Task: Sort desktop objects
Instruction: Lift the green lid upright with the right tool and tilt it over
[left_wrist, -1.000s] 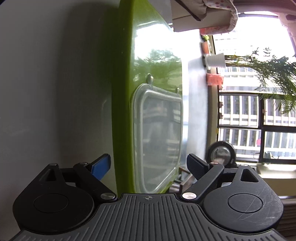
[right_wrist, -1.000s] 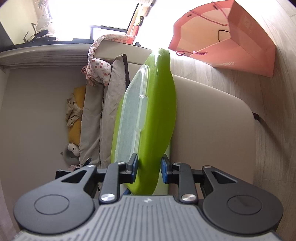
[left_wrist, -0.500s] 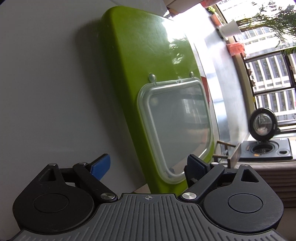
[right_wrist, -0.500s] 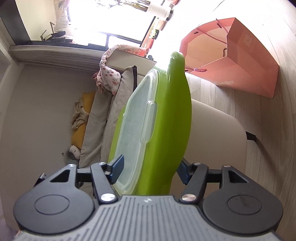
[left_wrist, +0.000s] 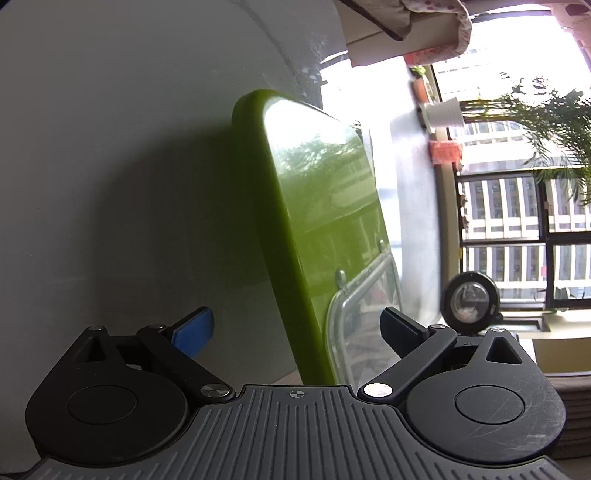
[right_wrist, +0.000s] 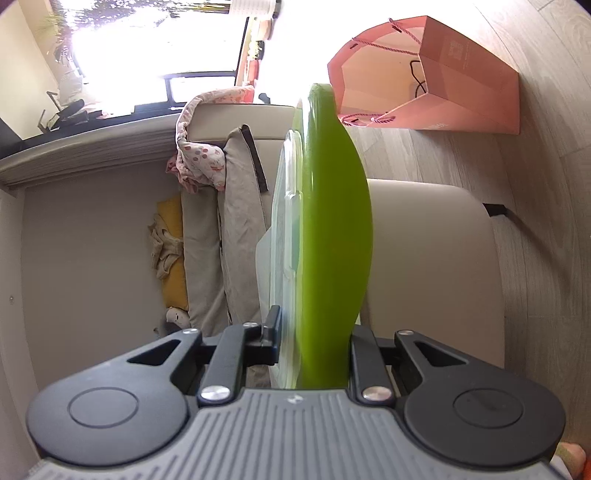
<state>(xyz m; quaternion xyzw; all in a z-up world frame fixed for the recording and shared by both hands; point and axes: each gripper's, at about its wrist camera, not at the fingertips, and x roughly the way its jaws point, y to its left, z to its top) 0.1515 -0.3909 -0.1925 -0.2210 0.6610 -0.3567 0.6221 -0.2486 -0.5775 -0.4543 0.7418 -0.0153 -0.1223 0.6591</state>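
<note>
1. Gripping the green tray (right_wrist: 332, 229) at its near edge, the right gripper (right_wrist: 312, 350) stands at the lower centre of the right wrist frame, its fingers pressed on both faces of the tray.
2. The tray runs up the middle of this frame, seen edge-on, and a clear plastic lid (right_wrist: 282, 236) lies flat against its left face.
3. A pink paper bag (right_wrist: 443, 74) lies on the wooden floor at the upper right; a beige table (right_wrist: 436, 258) shows to the right of the tray.
4. In the left wrist frame the left gripper (left_wrist: 299, 332) is spread wide and holds nothing.
5. The green tray (left_wrist: 317, 221) passes between its fingers, touching neither, with the clear lid (left_wrist: 365, 325) at the lower centre.
</note>
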